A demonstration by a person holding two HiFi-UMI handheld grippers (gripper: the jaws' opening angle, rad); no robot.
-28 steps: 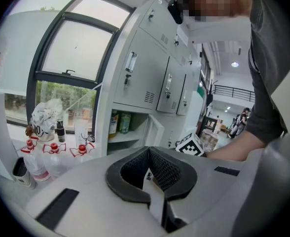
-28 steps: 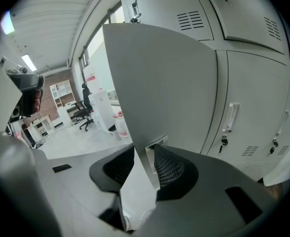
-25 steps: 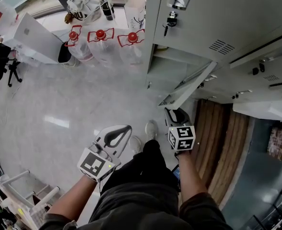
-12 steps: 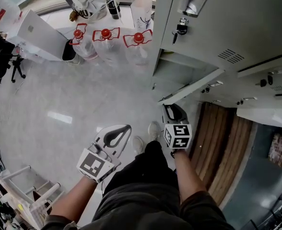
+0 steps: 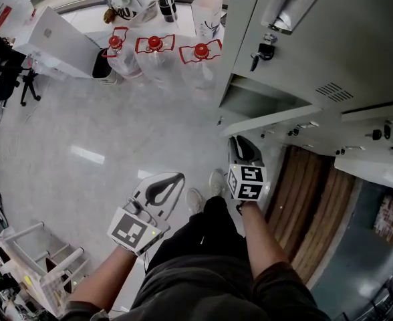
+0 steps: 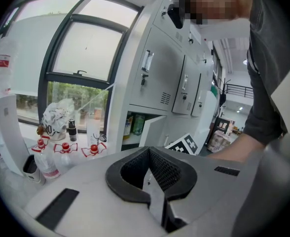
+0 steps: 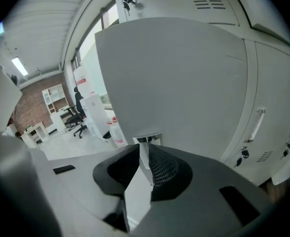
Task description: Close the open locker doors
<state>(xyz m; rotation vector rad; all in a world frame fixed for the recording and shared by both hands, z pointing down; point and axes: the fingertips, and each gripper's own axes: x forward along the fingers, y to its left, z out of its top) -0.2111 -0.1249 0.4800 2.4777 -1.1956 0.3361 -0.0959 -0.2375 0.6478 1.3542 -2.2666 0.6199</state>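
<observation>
The open grey locker door [image 5: 277,120] shows edge-on in the head view, swung partway across its compartment [image 5: 250,102]. My right gripper [image 5: 243,154] is at the door's free edge. In the right gripper view the door panel [image 7: 174,83] fills the picture. Its chrome handle [image 7: 146,154] sits between the jaws of my right gripper [image 7: 144,149], which are closing on it. My left gripper [image 5: 162,191] hangs low at the left, shut and empty. In the left gripper view, past my left gripper [image 6: 149,154], the same door [image 6: 152,130] stands ajar, with bottles [image 6: 135,124] inside.
Closed lockers with keys [image 5: 263,51] run along the right. Three red-capped water jugs [image 5: 155,45] stand on the floor by the window. A white wire rack [image 5: 43,259] is at the lower left. A white box [image 5: 56,42] is at the upper left. My shoes [image 5: 213,182] are below the door.
The locker door has swung farther toward its compartment, and my right gripper has followed its edge forward. The left gripper has stayed where it was.
</observation>
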